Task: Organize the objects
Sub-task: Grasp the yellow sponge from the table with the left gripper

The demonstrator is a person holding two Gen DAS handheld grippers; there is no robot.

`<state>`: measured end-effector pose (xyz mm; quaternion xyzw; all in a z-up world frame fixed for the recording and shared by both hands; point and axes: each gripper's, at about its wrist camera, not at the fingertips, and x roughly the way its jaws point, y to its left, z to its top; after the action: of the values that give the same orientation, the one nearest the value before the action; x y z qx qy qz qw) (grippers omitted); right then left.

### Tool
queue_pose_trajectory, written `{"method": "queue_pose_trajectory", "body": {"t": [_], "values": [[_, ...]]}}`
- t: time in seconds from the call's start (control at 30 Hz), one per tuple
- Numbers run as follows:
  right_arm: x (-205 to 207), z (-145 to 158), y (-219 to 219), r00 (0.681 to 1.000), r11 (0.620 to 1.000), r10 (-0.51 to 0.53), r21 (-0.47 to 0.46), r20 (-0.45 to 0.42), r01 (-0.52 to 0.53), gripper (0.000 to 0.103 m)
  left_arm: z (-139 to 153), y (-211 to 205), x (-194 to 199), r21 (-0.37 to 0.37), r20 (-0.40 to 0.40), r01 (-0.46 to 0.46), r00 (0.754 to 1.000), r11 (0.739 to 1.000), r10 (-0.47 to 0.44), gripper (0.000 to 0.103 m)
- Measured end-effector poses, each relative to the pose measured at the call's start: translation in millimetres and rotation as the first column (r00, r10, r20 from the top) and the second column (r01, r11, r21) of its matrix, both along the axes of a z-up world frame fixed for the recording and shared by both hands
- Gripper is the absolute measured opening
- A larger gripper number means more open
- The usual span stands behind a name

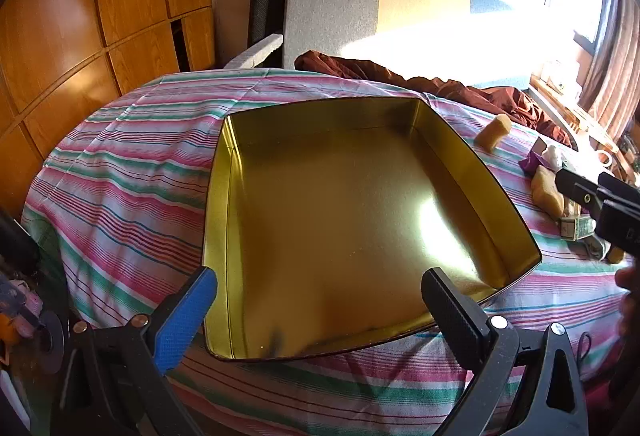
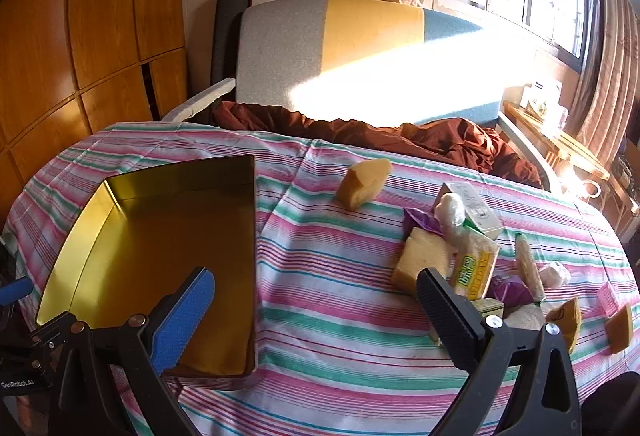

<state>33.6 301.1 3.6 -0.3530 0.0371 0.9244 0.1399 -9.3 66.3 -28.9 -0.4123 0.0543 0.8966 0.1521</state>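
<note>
An empty gold tin box (image 1: 440,140) (image 2: 100,196) lies open on the striped cloth. My left gripper (image 1: 320,288) hangs open over its near edge, nothing between the fingers. My right gripper (image 2: 316,292) is open above bare cloth, between the tin on its left and a heap of small things on its right: a yellow sponge block (image 2: 420,260), a yellow-green packet (image 2: 476,268), a white box (image 2: 476,208), a purple wrapper (image 2: 508,290). A lone sponge wedge (image 2: 364,182) (image 1: 494,132) lies farther back. More sponge pieces (image 2: 618,328) sit at far right.
The striped cloth (image 2: 340,324) covers a raised surface that drops off at left and near edges. A dark red blanket (image 2: 440,140) lies bunched at the back, with a sofa (image 2: 360,36) behind it. Wooden cabinets stand left; a cluttered shelf (image 2: 568,140) sits under the window.
</note>
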Motion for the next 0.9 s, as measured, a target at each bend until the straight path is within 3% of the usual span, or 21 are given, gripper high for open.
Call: {"method": "queue_pose_trajectory", "body": {"t": [0.2, 0.4, 0.5, 0.63, 0.73, 0.9], "values": [[10.4, 11.8, 72.0, 0.992, 0.992, -0.129, -0.006, -0.006, 0.129, 0.103, -2.8, 14.5, -7.0, 0.054, 0.050, 0.063, 0.997, 0.997, -0.066, 0.102], [22.4, 10.0, 154.8, 0.954, 0.953, -0.298, 0.038, -0.027, 0.299, 0.103, 16.0, 42.4, -17.3, 0.126, 0.037, 0.142, 0.988, 0.982, -0.148, 0.103], [34.7, 0.1, 187.4, 0.929, 0.930, -0.368, -0.006, -0.041, 0.368, 0.103, 24.8, 66.4, -27.1, 0.112, 0.039, 0.175, 0.983, 0.978, -0.180, 0.102], [47.1, -6.3, 214.9, 0.896, 0.889, -0.443, -0.145, -0.034, 0.434, 0.103, 33.1, 105.1, -42.3, 0.082, 0.038, 0.243, 0.968, 0.967, -0.246, 0.100], [50.8, -5.7, 219.1, 0.890, 0.880, -0.455, -0.173, -0.037, 0.443, 0.103, 34.8, 139.7, -53.8, 0.035, 0.031, 0.285, 0.958, 0.958, -0.286, 0.100], [55.4, -4.4, 220.6, 0.891, 0.875, -0.452, -0.212, -0.041, 0.434, 0.103, 33.9, 197.2, -77.5, 0.021, 0.032, 0.363, 0.931, 0.931, -0.364, 0.101]]}}
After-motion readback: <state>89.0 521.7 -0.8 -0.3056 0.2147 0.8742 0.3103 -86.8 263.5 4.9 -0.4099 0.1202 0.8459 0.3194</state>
